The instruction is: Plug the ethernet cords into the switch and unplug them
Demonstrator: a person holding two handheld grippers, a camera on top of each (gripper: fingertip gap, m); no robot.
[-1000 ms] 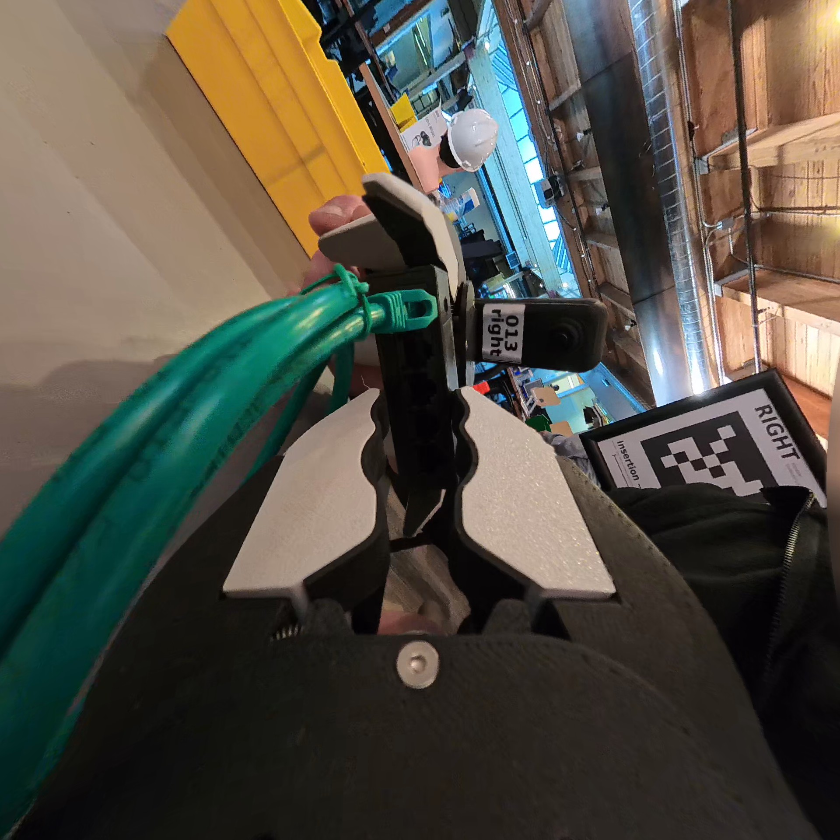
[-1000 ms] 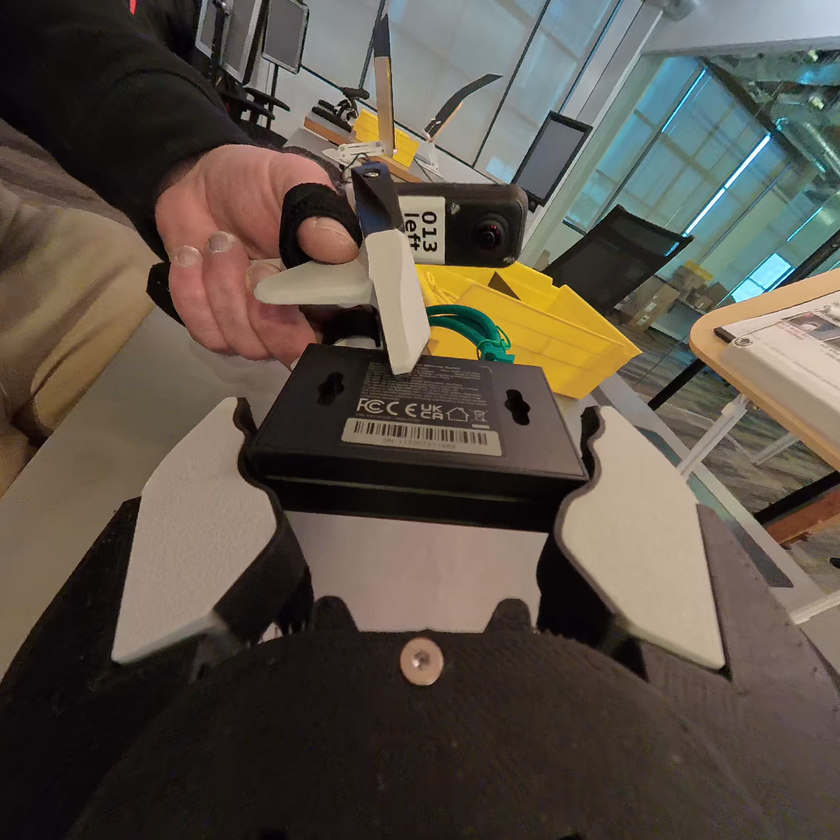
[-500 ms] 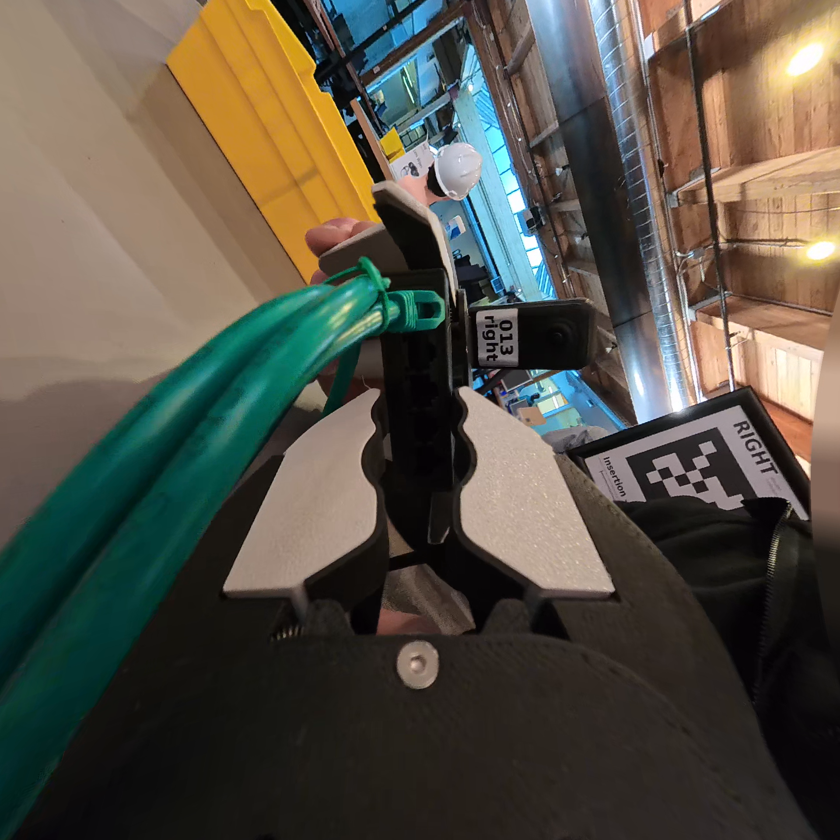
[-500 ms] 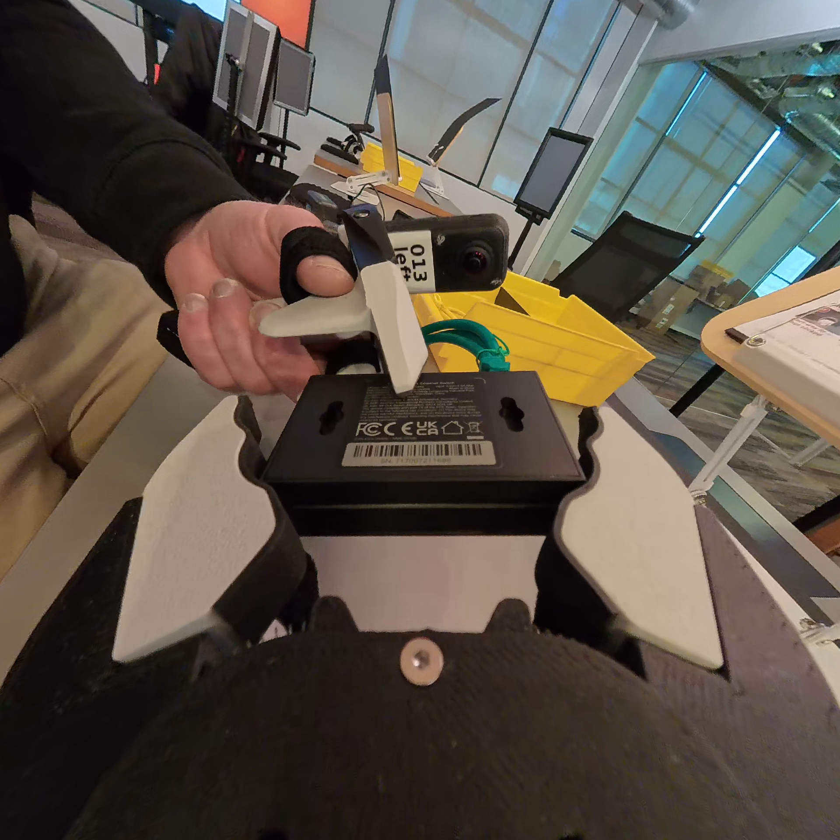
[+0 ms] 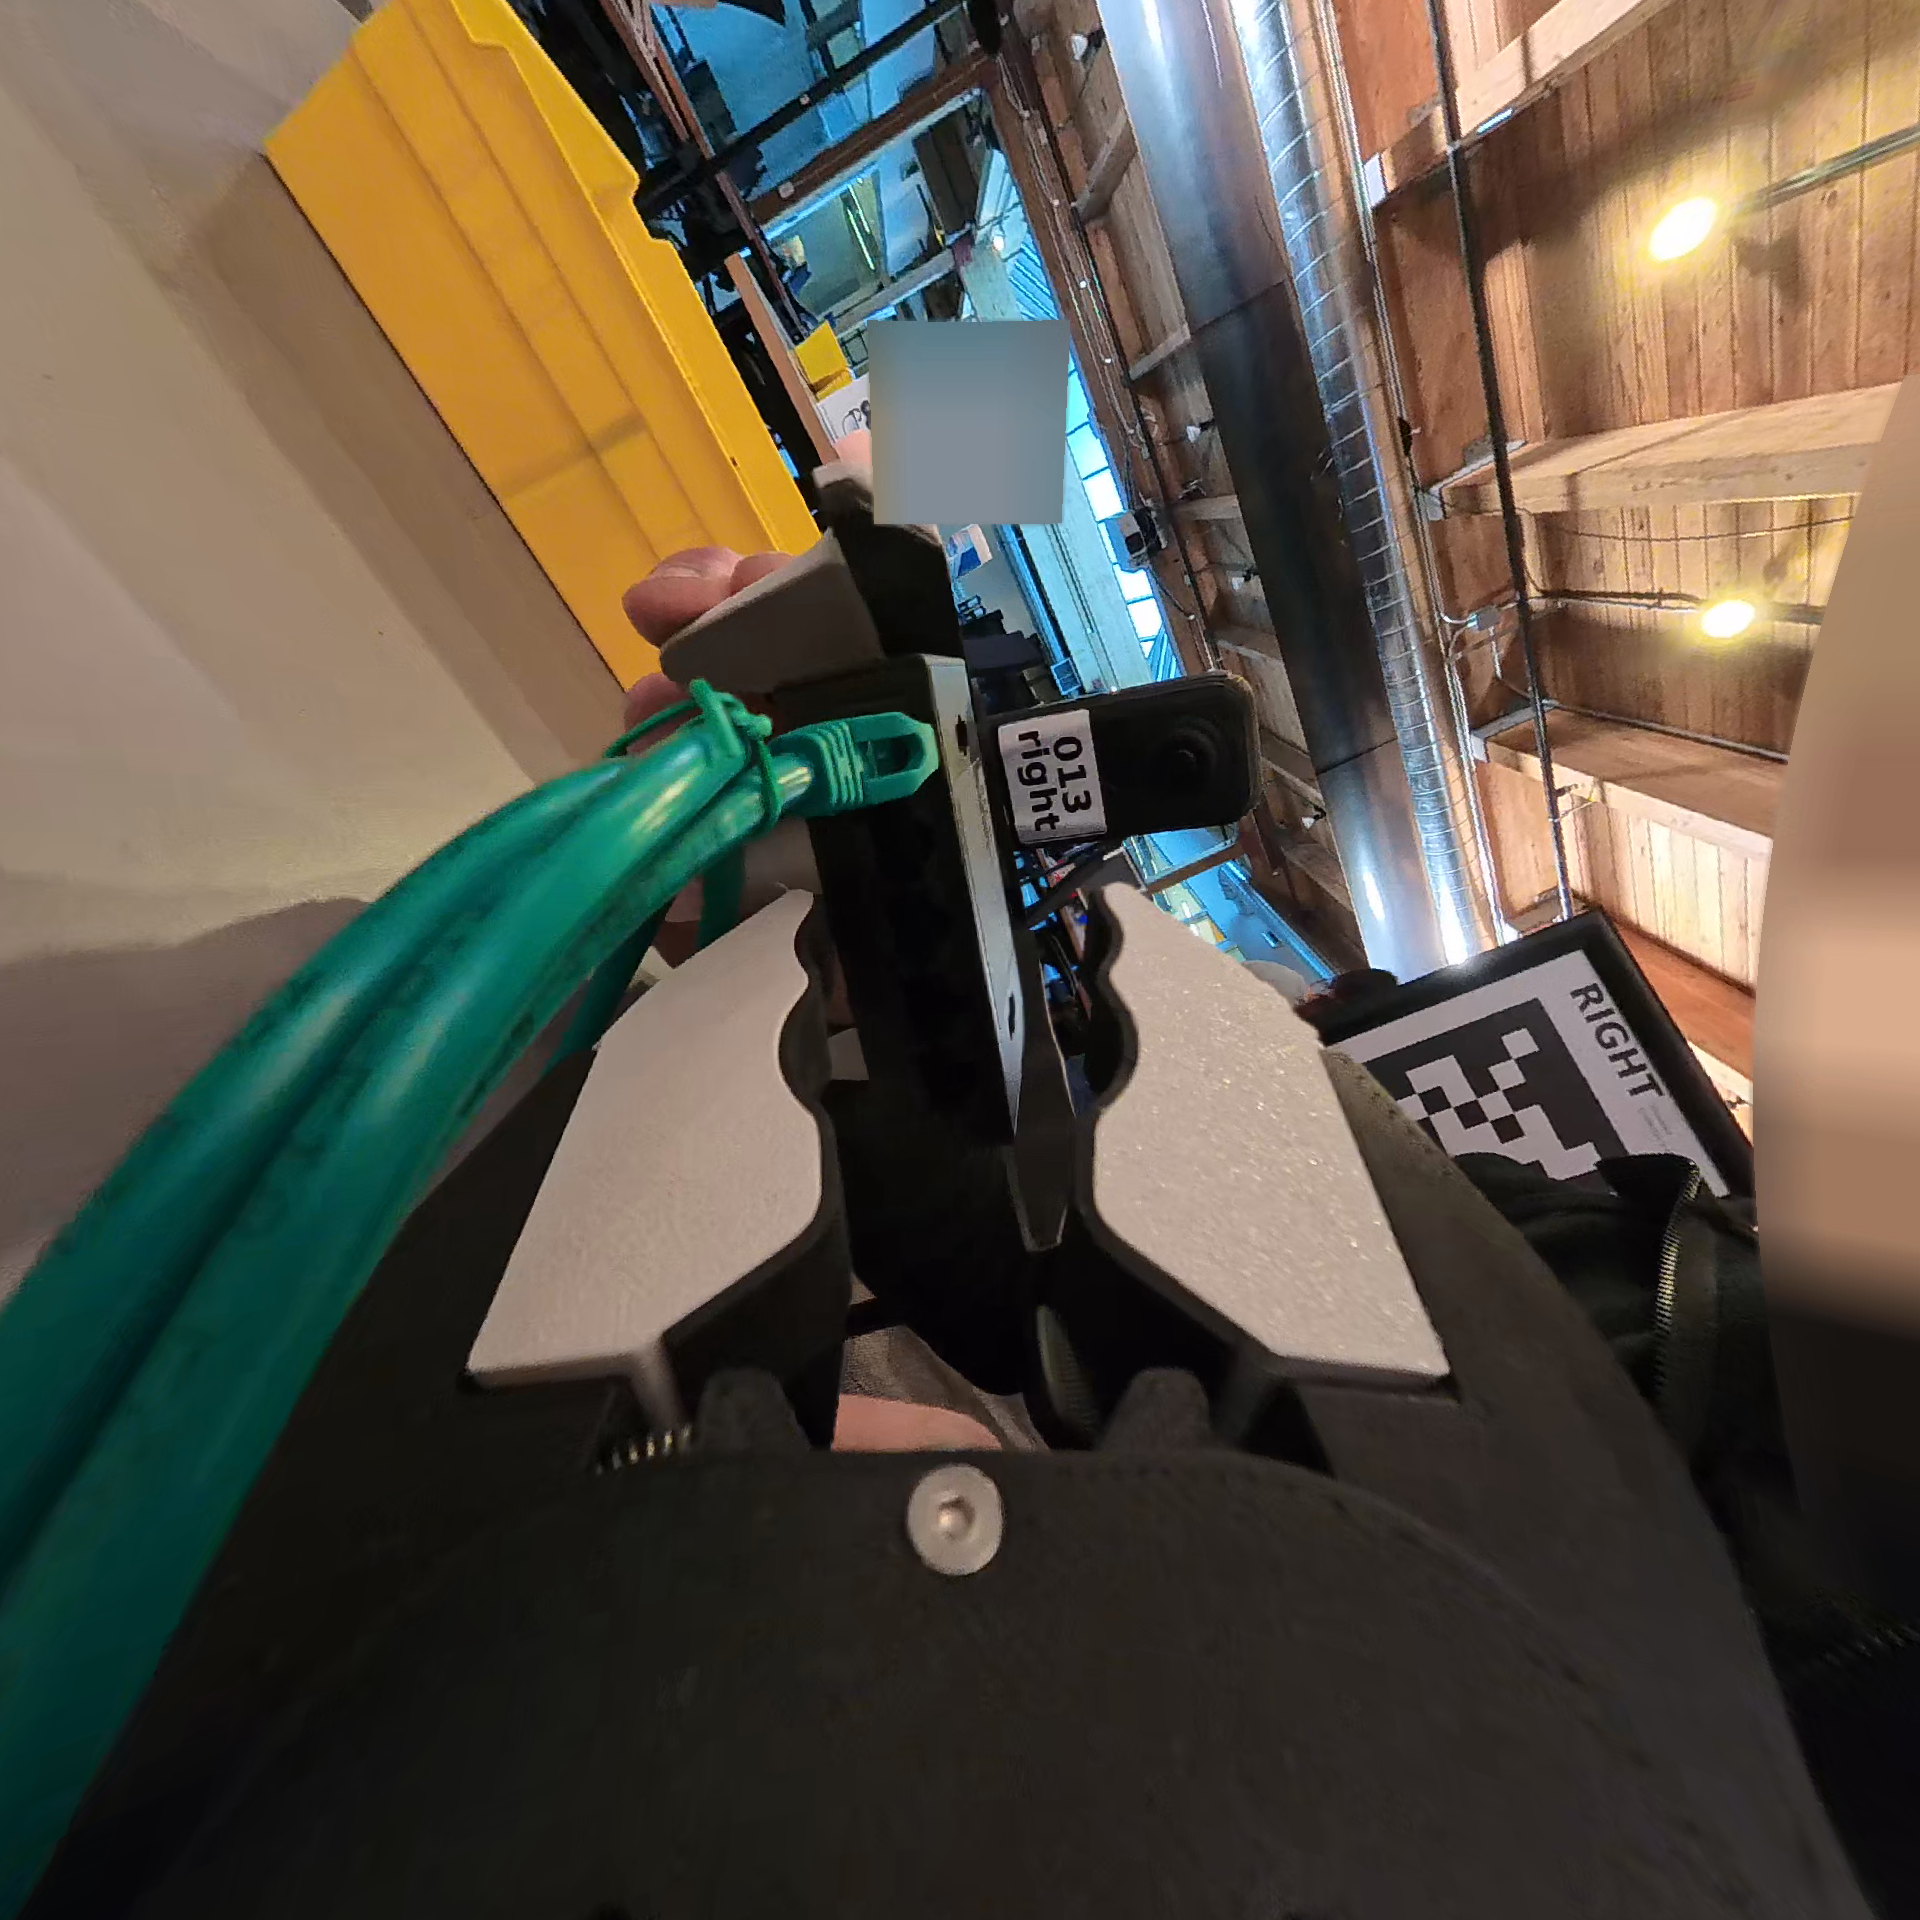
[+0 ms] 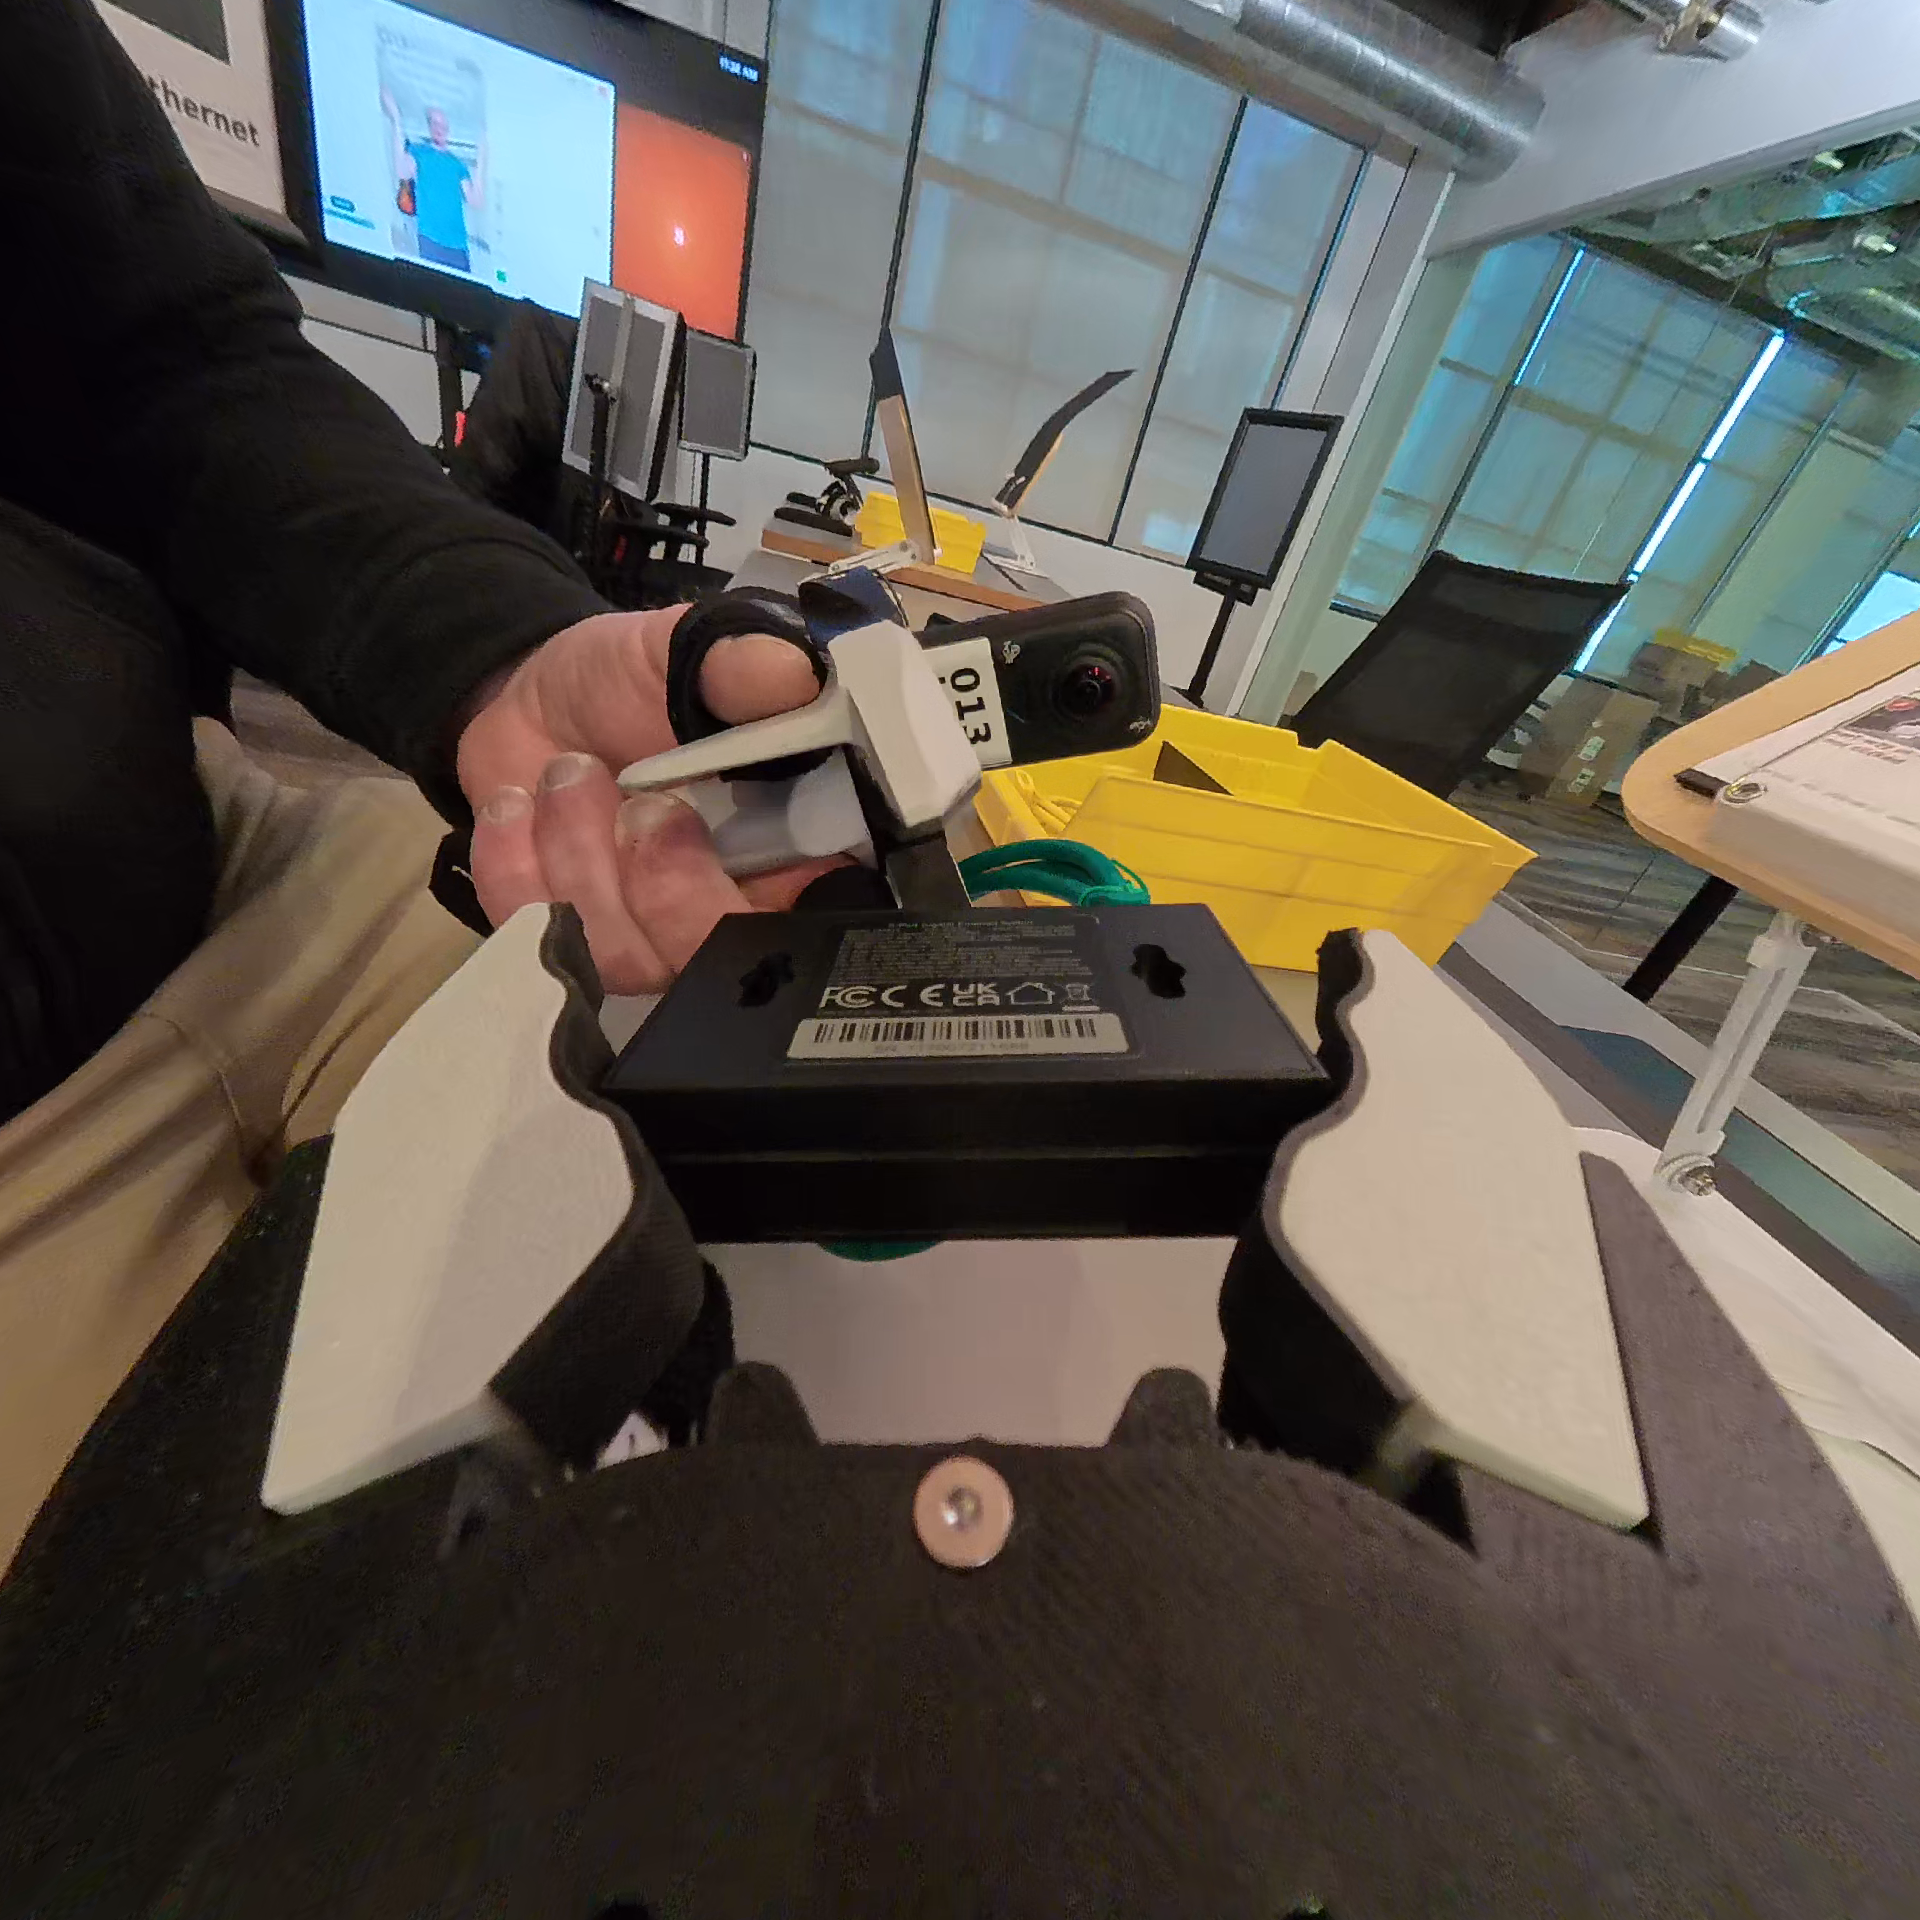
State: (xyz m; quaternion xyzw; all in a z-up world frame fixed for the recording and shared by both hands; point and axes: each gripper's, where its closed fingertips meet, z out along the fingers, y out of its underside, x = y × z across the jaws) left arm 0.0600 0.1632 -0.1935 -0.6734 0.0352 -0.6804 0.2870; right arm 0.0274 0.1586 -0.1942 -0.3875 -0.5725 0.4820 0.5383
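Observation:
The black switch [image 6: 956, 1101] is held by its two short sides in my shut right gripper [image 6: 951, 935], label face up. In the left wrist view the switch [image 5: 914, 987] stands edge-on between the fingers of my left gripper [image 5: 956, 904], which is open, with a gap on the right side. Green ethernet cords [image 5: 416, 987] run in from the lower left, bundled with a green tie, and one green plug [image 5: 862, 758] sits in the switch's port side. In the right wrist view the left gripper [image 6: 894, 748] hovers at the switch's far edge, and the cords [image 6: 1039, 868] show behind it.
A yellow bin [image 6: 1247, 831] stands on the pale table beyond the switch; it also shows in the left wrist view [image 5: 520, 312]. A wooden table edge [image 6: 1766, 748] juts in at right. The person's tan-trousered lap [image 6: 156, 1039] is at left. A framed marker board [image 5: 1507, 1081] is at right. Less than 4 cm separates the two grippers' tips.
My left gripper's fingers have spread apart off the switch, and its white finger has lifted from the switch's label face. The right gripper still holds the switch, now raised a little.

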